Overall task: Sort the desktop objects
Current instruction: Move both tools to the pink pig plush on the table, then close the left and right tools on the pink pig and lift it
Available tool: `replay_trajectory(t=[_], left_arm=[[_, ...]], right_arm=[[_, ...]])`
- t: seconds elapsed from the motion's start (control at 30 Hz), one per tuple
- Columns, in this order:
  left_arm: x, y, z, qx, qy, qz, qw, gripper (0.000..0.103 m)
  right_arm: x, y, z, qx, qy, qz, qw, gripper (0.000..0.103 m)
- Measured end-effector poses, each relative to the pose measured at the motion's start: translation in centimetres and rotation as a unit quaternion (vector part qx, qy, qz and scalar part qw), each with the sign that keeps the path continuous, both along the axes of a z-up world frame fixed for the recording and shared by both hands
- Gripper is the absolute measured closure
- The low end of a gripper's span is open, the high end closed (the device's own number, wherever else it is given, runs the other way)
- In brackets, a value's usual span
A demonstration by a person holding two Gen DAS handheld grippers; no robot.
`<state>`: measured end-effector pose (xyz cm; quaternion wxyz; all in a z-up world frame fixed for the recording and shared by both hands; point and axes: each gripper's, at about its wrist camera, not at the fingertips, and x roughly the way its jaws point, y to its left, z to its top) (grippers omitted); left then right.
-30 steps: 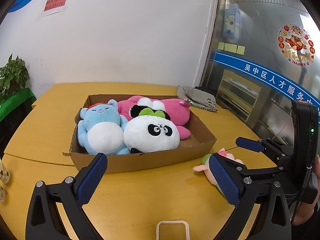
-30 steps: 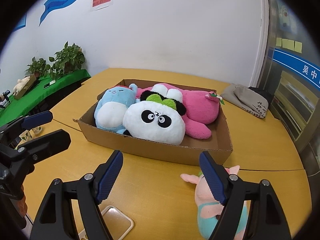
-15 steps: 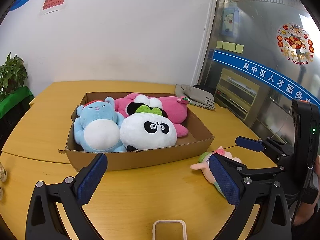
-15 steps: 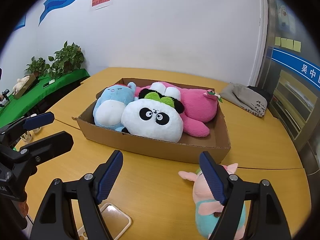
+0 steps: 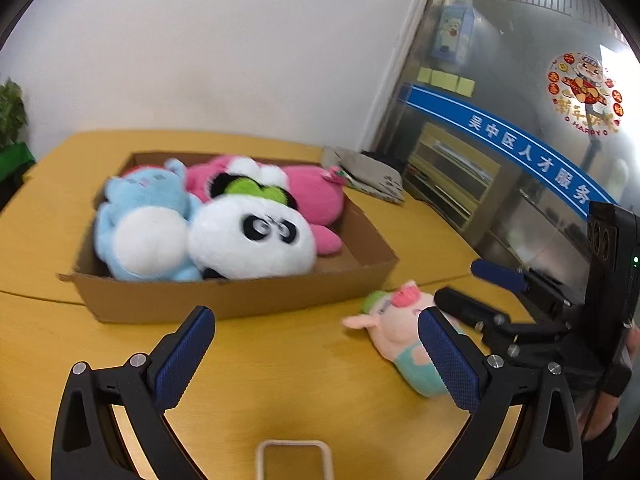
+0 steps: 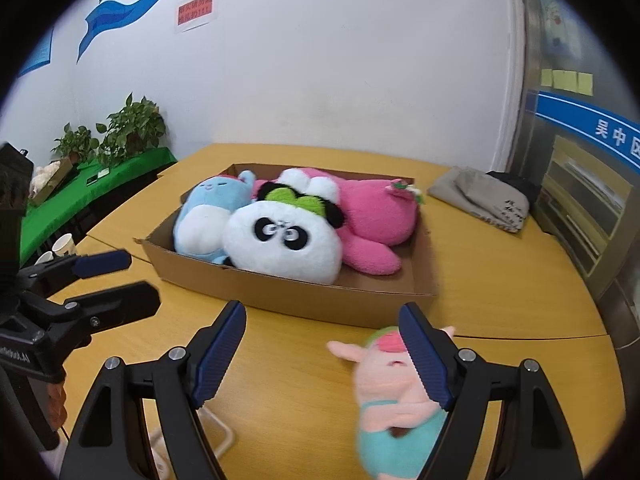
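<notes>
3 plush toys [image 6: 280, 236] lie in the box [image 6: 320, 300]; the pig [image 6: 392, 392] lies outside on the table [image 5: 280, 360]; both tongs, left [image 5: 316, 360] and right [image 6: 324, 360], gape empty.

Bright, even indoor light; fisheye bending, dark corners; plush toys [image 5: 224, 220] motion-blurred (perhaps camera movement).

A brown cardboard box [image 6: 336, 300] is seen on a yellow-orange table [image 6: 500, 280]. Inside it, a light blue plush [image 6: 208, 216] with a white belly, a white panda plush [image 6: 284, 244] with black eye patches and a lime green patch on its head, and a bright pink plush [image 6: 376, 216] are shown. A pale pink pig plush [image 6: 396, 392] is marked by a teal garment and a red-pink snout. The fingers [image 6: 218, 354] of the black grippers are faced with dark blue ribbed pads.
</notes>
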<state>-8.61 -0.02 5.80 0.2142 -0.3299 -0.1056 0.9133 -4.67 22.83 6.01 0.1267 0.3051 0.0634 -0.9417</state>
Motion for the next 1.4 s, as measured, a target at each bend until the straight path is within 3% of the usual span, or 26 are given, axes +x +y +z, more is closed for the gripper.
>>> replay_trajectory(t=[0.1,0.27,0.47,0.63,0.83,0.97,1.2,1.37,1.4], left_arm=[[-1.2,1.9,-1.7,0.027,-0.035,-0.042,0.9981,0.0],[-3.1,5.2,-4.9,0.065,-0.096,-0.093,0.989,0.0],[-4.6,8.0,-7.9,0.077,-0.141,-0.114,0.9804,0.0],[-4.7,7.8,-9.2,0.081,-0.159,-0.111,0.9776,0.0],[-4.5,6.9,-11.2,0.091,-0.19,-0.113,0.9711,0.0],[-4.8,6.7,-12.0,0.116,-0.212,-0.116,0.9634,0.0],[-4.9,6.4,-11.9,0.119,-0.217,-0.13,0.9602,0.0],[-4.9,6.4,-12.1,0.125,-0.225,-0.136,0.9568,0.0],[-4.8,6.6,-12.3,0.129,-0.23,-0.141,0.9544,0.0]], right_arm=[[-0.8,3.7,-1.7,0.014,-0.027,0.001,1.0,0.024],[-3.2,7.5,-7.9,0.046,-0.125,0.023,0.991,0.024],[-4.4,8.9,-10.8,-0.093,-0.188,0.075,0.975,0.021],[-3.3,9.4,-11.5,-0.155,-0.194,0.068,0.966,0.027],[-1.2,9.2,-13.0,-0.272,-0.21,0.035,0.939,0.029],[0.0,9.0,-13.9,-0.335,-0.22,0.015,0.916,0.02],[-1.1,10.7,-11.5,-0.32,-0.212,0.029,0.923,0.019],[-2.8,9.7,-11.7,-0.234,-0.242,0.047,0.94,0.021],[-2.9,9.4,-12.1,-0.24,-0.248,0.06,0.937,0.022]])
